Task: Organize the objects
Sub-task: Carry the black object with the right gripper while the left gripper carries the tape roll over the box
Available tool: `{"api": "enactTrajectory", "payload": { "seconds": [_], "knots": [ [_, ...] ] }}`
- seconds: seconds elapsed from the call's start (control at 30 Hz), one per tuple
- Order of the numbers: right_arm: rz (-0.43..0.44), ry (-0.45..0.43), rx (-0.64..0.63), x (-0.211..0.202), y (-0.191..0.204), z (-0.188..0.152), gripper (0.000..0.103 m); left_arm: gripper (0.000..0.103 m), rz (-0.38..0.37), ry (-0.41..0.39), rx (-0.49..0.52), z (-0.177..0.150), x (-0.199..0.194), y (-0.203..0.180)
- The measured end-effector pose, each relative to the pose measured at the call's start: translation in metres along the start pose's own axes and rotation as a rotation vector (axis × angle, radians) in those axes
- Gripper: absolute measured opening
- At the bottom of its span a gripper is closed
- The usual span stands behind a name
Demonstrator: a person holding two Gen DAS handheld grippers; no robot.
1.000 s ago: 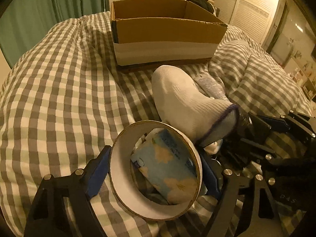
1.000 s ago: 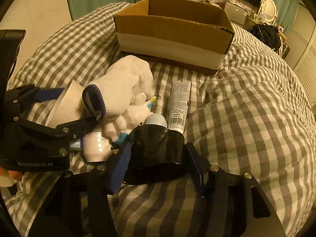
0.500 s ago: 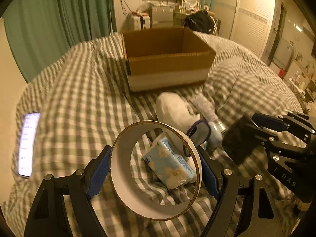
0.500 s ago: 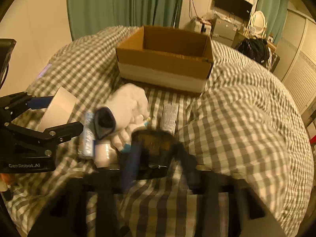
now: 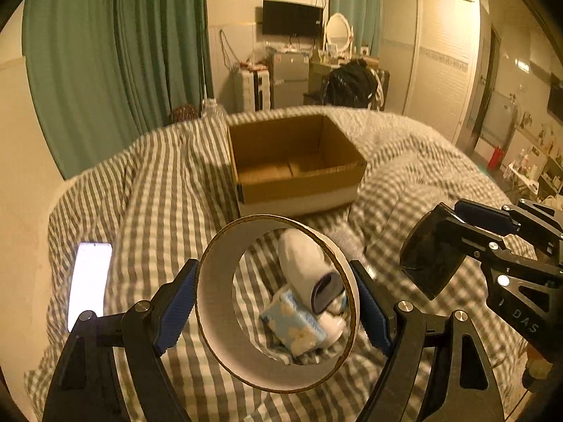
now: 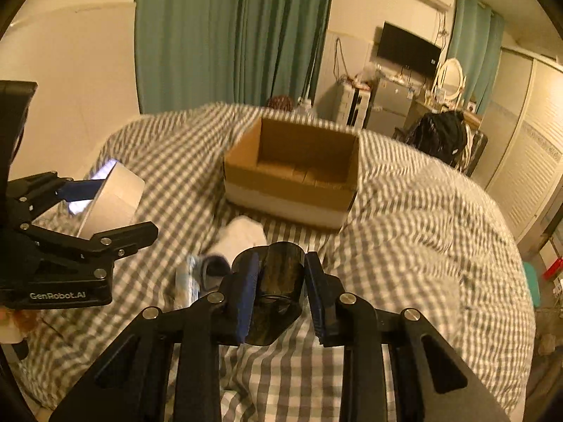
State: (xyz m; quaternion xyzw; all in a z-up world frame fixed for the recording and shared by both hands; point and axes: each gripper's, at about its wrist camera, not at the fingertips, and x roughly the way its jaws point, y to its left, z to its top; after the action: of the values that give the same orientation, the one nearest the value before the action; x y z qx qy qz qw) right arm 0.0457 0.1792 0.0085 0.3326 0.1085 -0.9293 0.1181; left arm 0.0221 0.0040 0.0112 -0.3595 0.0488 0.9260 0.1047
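Observation:
My left gripper (image 5: 276,302) is shut on a wide roll of tape (image 5: 214,316), held up above the bed; it also shows in the right wrist view (image 6: 116,204). My right gripper (image 6: 281,281) is shut on a black glossy cup-like object (image 6: 281,270), also seen in the left wrist view (image 5: 431,263). An open, empty cardboard box (image 5: 299,165) (image 6: 299,172) sits on the checked duvet ahead. On the bed below lie a white sock (image 5: 302,263) (image 6: 242,235) and a blue tissue pack (image 5: 292,327).
A lit phone (image 5: 88,281) lies on the duvet at the left. A checked duvet (image 6: 422,228) covers the bed, bunched at the right. Green curtains, a TV, drawers and a wardrobe stand beyond the bed.
Both grippers have risen well above the bed with the tape roll and the black object. The box and the items on the bed now look farther below.

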Motion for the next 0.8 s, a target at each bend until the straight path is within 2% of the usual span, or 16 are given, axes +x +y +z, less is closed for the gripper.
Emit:
{"api": "enactTrajectory", "payload": {
  "seconds": [0.17, 0.37, 0.57, 0.8],
  "knots": [
    [-0.009, -0.051, -0.011, -0.016, -0.005, 0.023, 0.027, 0.084, -0.018, -0.057, 0.007, 0.031, -0.011, -0.002],
    [-0.015, -0.112, -0.023, -0.026, -0.016, 0.057, 0.026, 0.084, -0.019, -0.111, 0.020, 0.074, -0.005, -0.005],
    [-0.047, -0.159, -0.041, -0.014, -0.027, 0.099, 0.026, 0.084, -0.009, -0.130, 0.023, 0.119, 0.024, -0.003],
    [-0.061, -0.180, -0.025, 0.026, -0.051, 0.151, 0.026, 0.084, 0.009, -0.129, 0.032, 0.167, 0.077, 0.003]
  ]
}}
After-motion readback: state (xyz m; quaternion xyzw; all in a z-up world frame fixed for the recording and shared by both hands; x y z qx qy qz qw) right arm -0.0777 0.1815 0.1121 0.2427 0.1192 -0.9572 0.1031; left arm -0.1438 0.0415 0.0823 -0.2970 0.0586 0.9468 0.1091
